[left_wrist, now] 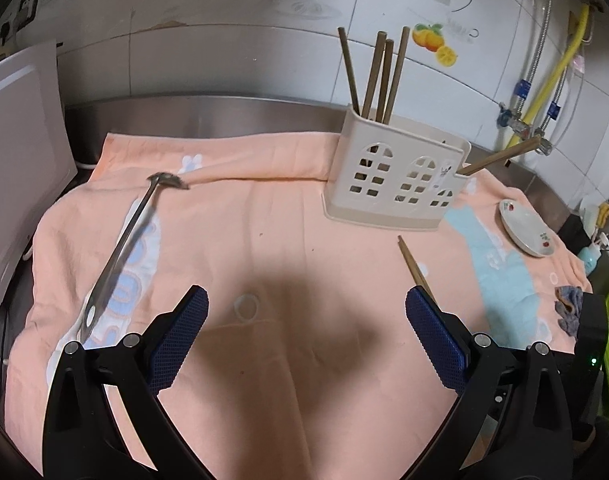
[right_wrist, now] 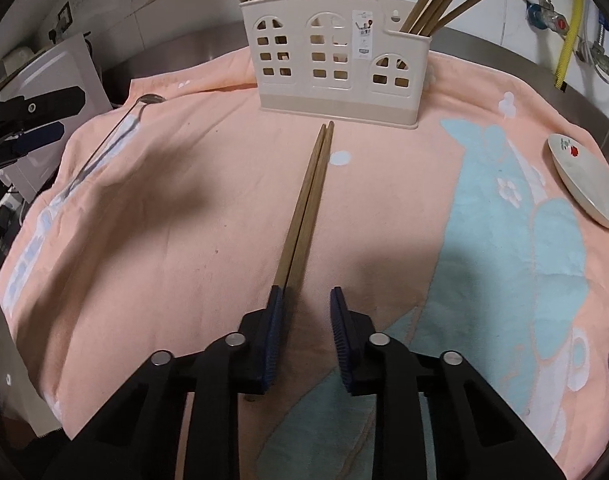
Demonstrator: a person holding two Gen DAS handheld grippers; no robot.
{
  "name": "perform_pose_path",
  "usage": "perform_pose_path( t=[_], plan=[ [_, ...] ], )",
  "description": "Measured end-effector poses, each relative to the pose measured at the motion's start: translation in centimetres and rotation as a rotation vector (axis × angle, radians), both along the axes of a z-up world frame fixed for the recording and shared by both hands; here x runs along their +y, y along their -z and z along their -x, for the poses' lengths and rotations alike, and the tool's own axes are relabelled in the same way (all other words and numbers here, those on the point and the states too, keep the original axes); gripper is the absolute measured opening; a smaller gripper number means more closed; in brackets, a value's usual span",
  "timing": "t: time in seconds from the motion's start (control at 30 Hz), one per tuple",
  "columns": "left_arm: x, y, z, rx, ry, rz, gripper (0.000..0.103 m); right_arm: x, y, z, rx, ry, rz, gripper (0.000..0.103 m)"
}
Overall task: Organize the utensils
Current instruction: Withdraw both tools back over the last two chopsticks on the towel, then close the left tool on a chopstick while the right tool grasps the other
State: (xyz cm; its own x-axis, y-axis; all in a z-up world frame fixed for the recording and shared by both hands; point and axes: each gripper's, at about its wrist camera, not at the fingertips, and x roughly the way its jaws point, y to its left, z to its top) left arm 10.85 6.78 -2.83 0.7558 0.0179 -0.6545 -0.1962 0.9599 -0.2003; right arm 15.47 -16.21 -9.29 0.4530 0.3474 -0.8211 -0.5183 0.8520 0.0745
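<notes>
Both grippers sit low over my work surface: the left gripper (left_wrist: 306, 320) is spread wide with nothing between its pads, and the right gripper (right_wrist: 306, 312) is partly open, straddling the near end of a pair of chopsticks (right_wrist: 306, 208) without clamping them; its left pad lies just against the wood, the right pad stands apart.

I see a peach towel (left_wrist: 264, 240) with pale blue patterns covering a steel counter (left_wrist: 192, 114), white tiled wall behind with fruit stickers, and a yellow hose (left_wrist: 560, 76) and valves at the right. A white appliance (left_wrist: 20, 168) stands at the left edge.

That chopstick pair lies flat on the towel, side by side, its long axis running straight away from my right gripper toward the cream utensil holder (right_wrist: 336, 60), far tips just short of its base. More chopsticks stand tilted in the holder's end compartments. A metal ladle (left_wrist: 124, 244) lies on the towel's left side, bowl toward the wall. A small floral dish (right_wrist: 588, 184) rests at the right.
</notes>
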Motion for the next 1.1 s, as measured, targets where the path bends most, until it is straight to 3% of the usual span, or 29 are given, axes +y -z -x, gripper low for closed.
perform_pose_path(
  t=[0.3,0.73,0.8,1.1],
  plan=[
    [0.1,0.2,0.4,0.007,-0.015,0.004,0.098,0.2,0.4,0.2,0.006,-0.004,0.01,0.019],
    [-0.1,0.8,0.6,0.019,-0.019,0.004,0.098,0.8,0.9,0.8,-0.084,-0.012,0.07,0.014],
    [-0.4,0.9,0.7,0.025,-0.012,-0.002,0.098,0.7,0.8,0.8,-0.09,-0.008,0.069,0.008],
    [-3.2,2.6,0.4,0.077,0.038,-0.03,0.098,-1.2,0.0,0.9,-0.073,0.007,0.003,0.006]
  ],
)
